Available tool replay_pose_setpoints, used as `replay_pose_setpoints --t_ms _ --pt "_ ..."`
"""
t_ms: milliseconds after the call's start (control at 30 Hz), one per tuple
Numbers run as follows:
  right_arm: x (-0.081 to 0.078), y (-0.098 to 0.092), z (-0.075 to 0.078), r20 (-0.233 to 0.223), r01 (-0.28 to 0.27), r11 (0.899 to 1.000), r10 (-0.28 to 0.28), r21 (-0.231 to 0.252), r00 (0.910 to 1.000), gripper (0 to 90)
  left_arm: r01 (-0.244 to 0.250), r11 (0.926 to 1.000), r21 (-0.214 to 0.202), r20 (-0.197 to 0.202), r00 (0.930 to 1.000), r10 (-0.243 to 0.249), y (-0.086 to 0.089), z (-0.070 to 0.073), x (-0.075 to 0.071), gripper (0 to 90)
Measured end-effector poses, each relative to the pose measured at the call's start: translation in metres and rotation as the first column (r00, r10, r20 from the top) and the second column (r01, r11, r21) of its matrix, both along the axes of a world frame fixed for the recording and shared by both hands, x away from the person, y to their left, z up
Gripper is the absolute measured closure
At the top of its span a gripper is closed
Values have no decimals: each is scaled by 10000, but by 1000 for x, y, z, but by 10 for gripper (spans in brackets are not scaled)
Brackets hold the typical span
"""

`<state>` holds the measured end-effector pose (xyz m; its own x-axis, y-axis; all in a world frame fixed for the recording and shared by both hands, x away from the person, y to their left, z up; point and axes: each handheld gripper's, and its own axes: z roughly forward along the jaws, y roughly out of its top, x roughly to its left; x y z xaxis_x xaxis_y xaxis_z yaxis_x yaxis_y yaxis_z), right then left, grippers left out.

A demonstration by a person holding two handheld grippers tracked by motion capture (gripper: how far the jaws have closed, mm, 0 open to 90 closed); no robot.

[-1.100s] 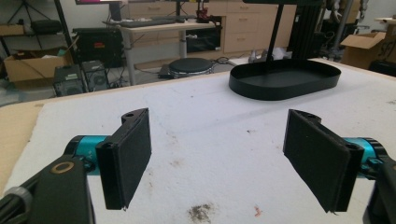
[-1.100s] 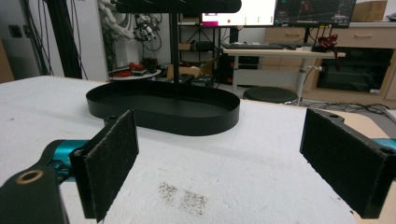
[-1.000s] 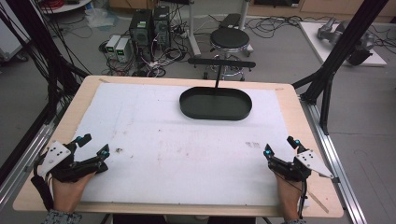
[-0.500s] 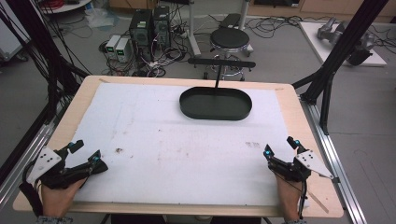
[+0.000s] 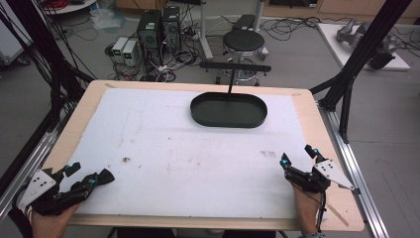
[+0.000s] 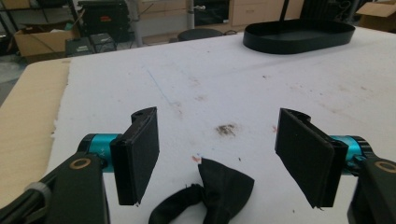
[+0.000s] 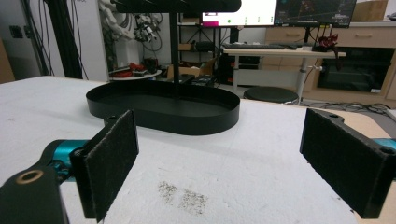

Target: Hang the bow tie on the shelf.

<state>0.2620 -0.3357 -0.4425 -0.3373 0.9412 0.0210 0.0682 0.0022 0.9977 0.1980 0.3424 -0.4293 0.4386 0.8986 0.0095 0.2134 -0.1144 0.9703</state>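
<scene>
A black oval tray (image 5: 229,123) sits at the back centre of the white table top (image 5: 163,148), with a thin post and a crossbar (image 5: 235,66) rising from it. My left gripper (image 5: 90,171) rests at the near left corner, open, with nothing between its pads (image 6: 140,154). A crumpled scrap of black fabric (image 6: 219,191) lies low between its jaws. My right gripper (image 5: 297,154) is near the front right edge, open and empty, and points toward the tray (image 7: 187,123). The tray (image 6: 299,44) appears far off in the left gripper view.
The white sheet carries small brown stains (image 6: 226,129) and a grey speckled patch (image 7: 184,196). Bare wood borders the table (image 5: 317,124). A stool (image 5: 243,42) and computers (image 5: 158,29) stand on the floor beyond the far edge. Black frame legs (image 5: 346,94) rise at the sides.
My left gripper has drawn back and to the left, toward the near left corner. The right gripper has stayed put. Both stay open.
</scene>
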Motion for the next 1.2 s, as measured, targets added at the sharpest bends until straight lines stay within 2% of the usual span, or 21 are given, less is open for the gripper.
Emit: replay_pose_setpoints --t_ms 133,400,767,1000,1200 --pt "0 0 0 -9 -3 10000 2 -52 10000 106 42 9996 278 -254 9997 -35 1 -7 -4 315" --pt "0 0 0 -19 29 10000 -29 -27 10000 106 -67 9991 423 -531 9986 90 7 -17 -7 364" --pt "0 -1 0 -29 17 10000 -17 -43 10000 106 256 9948 986 -1187 9928 -137 2 -26 -3 423" --pt "0 -1 0 -26 26 10000 -27 -53 10000 106 269 9931 1146 -1330 9910 -115 1 -29 -2 481" --pt "0 -1 0 -50 11 10000 -11 3 10000 107 194 9913 1303 -1464 9892 -1 0 -32 0 494"
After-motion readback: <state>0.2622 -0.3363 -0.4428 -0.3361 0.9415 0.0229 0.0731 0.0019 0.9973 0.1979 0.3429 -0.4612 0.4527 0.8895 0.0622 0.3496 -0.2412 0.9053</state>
